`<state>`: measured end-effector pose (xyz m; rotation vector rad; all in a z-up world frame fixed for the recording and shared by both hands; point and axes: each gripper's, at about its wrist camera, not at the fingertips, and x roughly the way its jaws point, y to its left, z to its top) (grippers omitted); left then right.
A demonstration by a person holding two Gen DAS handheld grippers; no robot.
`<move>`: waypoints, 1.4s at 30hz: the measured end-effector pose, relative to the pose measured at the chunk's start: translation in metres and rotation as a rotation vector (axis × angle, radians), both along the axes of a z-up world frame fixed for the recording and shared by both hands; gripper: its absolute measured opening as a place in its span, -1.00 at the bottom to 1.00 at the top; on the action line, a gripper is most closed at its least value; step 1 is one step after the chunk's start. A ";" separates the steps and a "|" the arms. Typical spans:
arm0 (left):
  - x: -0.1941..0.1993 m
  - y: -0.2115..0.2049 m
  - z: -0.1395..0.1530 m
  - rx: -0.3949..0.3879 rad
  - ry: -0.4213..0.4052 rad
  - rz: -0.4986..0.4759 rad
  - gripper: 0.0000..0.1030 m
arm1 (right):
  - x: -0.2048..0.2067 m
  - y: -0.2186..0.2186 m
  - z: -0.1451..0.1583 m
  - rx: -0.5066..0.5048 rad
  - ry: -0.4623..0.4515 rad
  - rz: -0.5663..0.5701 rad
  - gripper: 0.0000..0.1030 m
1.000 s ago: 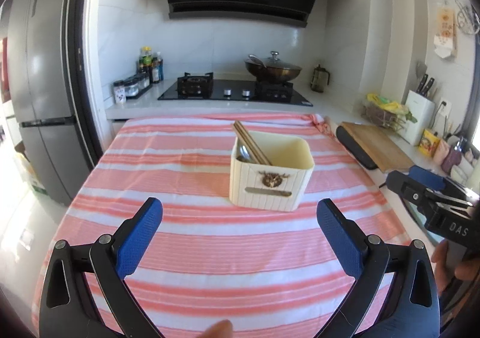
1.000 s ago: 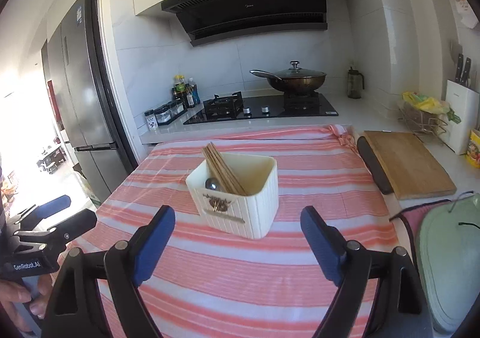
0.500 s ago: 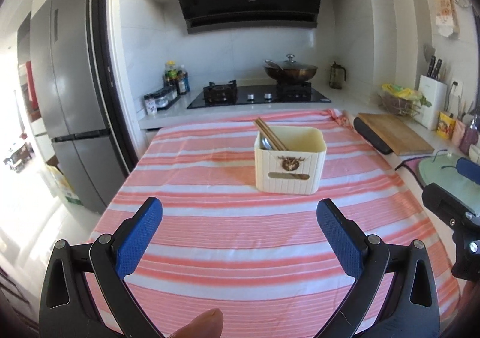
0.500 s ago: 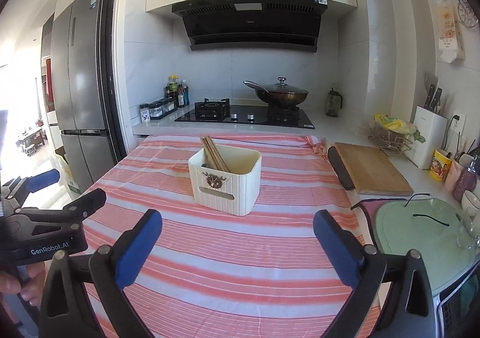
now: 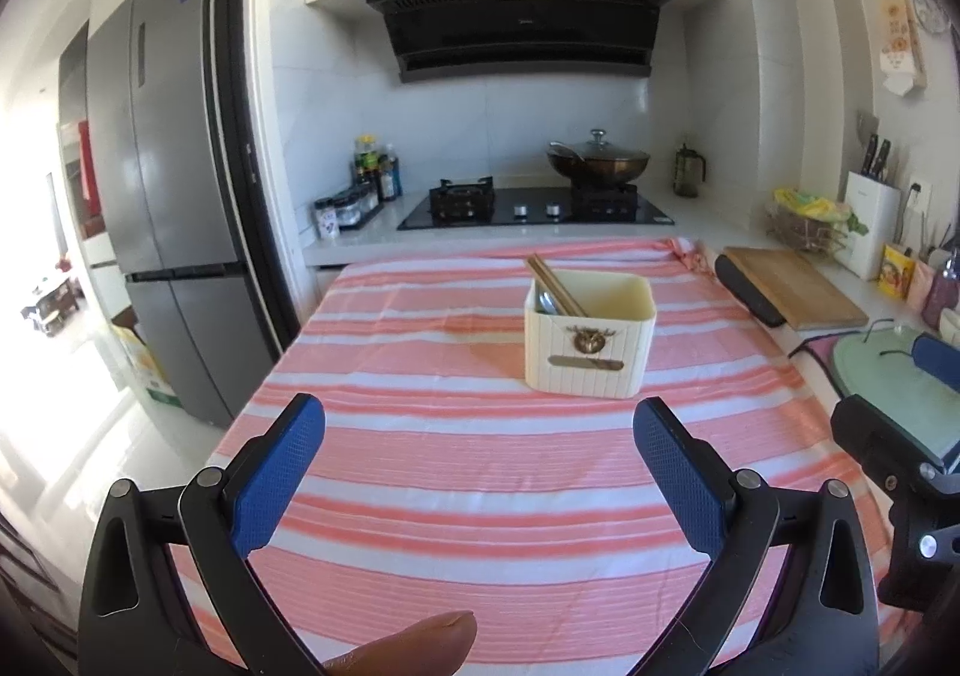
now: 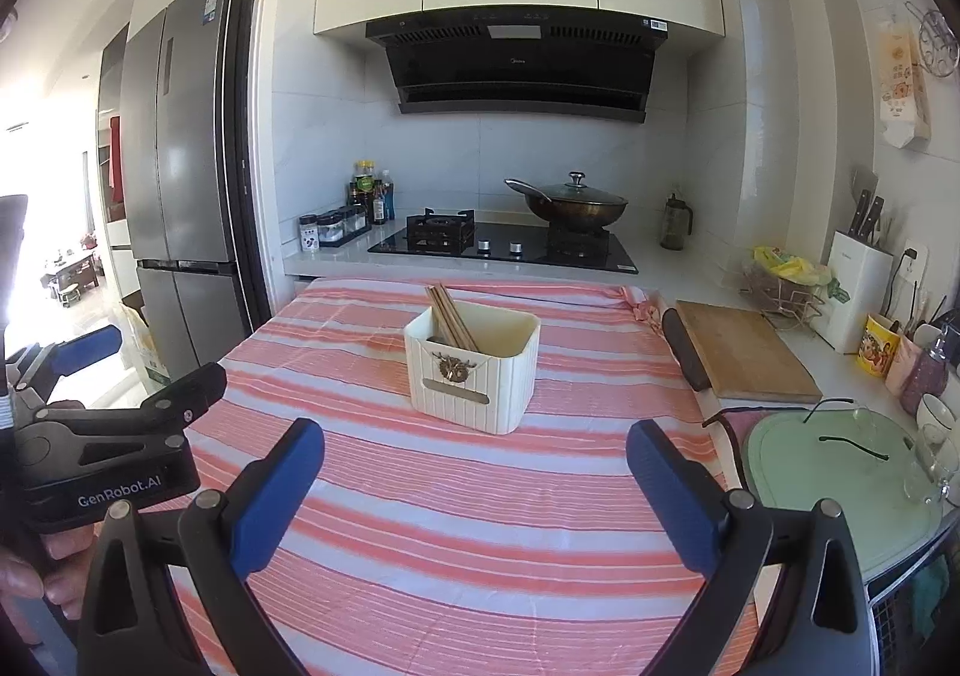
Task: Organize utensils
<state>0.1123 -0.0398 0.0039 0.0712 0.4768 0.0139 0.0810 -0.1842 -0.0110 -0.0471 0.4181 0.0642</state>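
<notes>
A cream ribbed utensil box [image 5: 588, 343] [image 6: 474, 373] stands on the pink-and-white striped cloth [image 5: 450, 472] [image 6: 468, 520]. Brown chopsticks [image 5: 555, 286] [image 6: 451, 316] lean in its left side, and a metal spoon [image 5: 547, 303] shows beside them. My left gripper [image 5: 480, 466] is open with nothing between its blue pads, well short of the box. My right gripper [image 6: 474, 487] is open wide and empty too, also back from the box. Each gripper shows at the other view's edge.
A wooden cutting board [image 6: 741, 352] lies right of the cloth, with a pale green board [image 6: 840, 478] nearer. Behind are a gas hob [image 6: 504, 244] with a lidded wok [image 6: 570, 205], spice jars [image 6: 333, 223] and a tall fridge [image 6: 174, 166] on the left. A knife block [image 6: 855, 280] stands right.
Both grippers have drawn back and risen a little, so the box looks smaller and farther. The right gripper's jaws stand wider than a second ago.
</notes>
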 end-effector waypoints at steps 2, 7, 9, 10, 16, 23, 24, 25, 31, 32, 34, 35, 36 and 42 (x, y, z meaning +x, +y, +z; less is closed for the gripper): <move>-0.003 0.000 0.002 -0.002 0.003 0.002 0.99 | -0.004 0.001 0.003 0.002 -0.001 0.006 0.99; -0.011 0.001 0.009 -0.017 -0.007 0.001 0.99 | -0.011 0.003 0.007 0.007 -0.007 0.006 0.99; -0.013 0.000 0.010 -0.005 -0.014 0.002 0.99 | -0.014 0.002 0.009 0.010 -0.011 0.001 0.99; -0.014 0.000 0.011 0.001 -0.017 0.003 0.99 | -0.015 0.003 0.011 0.013 -0.013 -0.001 0.99; -0.016 0.000 0.012 -0.004 -0.014 0.000 0.99 | -0.019 0.004 0.016 0.023 -0.018 -0.003 0.99; -0.018 0.001 0.012 0.006 -0.014 0.008 0.99 | -0.021 0.004 0.017 0.029 -0.020 0.006 0.99; -0.018 0.000 0.012 0.008 -0.013 0.009 0.99 | -0.020 0.004 0.017 0.030 -0.018 0.006 0.99; -0.018 0.000 0.012 0.009 -0.012 0.008 0.99 | -0.020 0.003 0.017 0.031 -0.016 0.006 0.99; -0.015 0.000 0.012 0.013 -0.006 0.008 0.99 | -0.020 0.002 0.017 0.032 -0.014 0.004 0.99; -0.014 0.000 0.012 0.012 -0.006 0.008 0.99 | -0.021 0.002 0.017 0.032 -0.014 0.005 0.99; -0.015 0.000 0.012 0.012 -0.005 0.007 0.99 | -0.020 0.003 0.017 0.033 -0.014 0.004 0.99; -0.014 0.000 0.012 0.011 -0.004 0.005 0.99 | -0.021 0.002 0.017 0.034 -0.013 0.005 0.99; -0.014 0.000 0.012 0.011 -0.004 0.003 0.99 | -0.020 0.002 0.017 0.034 -0.013 0.006 0.99; -0.015 -0.001 0.012 0.005 -0.002 -0.001 0.99 | -0.020 0.002 0.018 0.034 -0.009 0.013 0.99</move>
